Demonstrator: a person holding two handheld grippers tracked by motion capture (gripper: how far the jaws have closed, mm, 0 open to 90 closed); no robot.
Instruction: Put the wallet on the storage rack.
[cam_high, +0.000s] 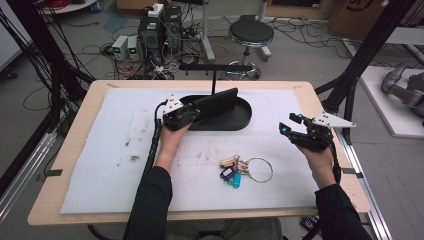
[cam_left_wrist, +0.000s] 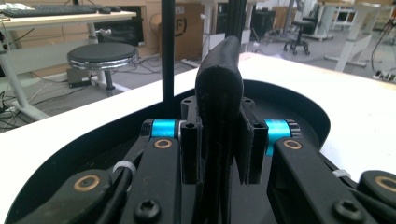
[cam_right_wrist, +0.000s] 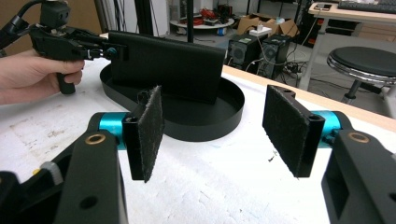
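A flat black wallet-like case (cam_high: 220, 102) stands upright on its long edge inside a shallow black oval tray (cam_high: 244, 119) at the table's far middle. My left gripper (cam_high: 196, 111) is shut on the case's left end, and in the left gripper view the pads (cam_left_wrist: 189, 144) press both sides of the case (cam_left_wrist: 219, 93). Whether the case rests on the tray floor I cannot tell. My right gripper (cam_high: 290, 124) hovers over the right part of the table, open. In its own view, the right gripper (cam_right_wrist: 217, 135) has nothing between its felt pads (cam_right_wrist: 287, 126). The case (cam_right_wrist: 168, 65) and tray (cam_right_wrist: 205, 126) lie ahead of it.
A bunch of keys with coloured tags (cam_high: 232, 172) on a large ring (cam_high: 261, 170) lies on the white mat (cam_high: 115, 150) near the front. A thin black pole (cam_high: 214, 80) with a crossbar rises behind the tray. A stool (cam_high: 251, 34) and computers (cam_high: 157, 30) stand beyond the table.
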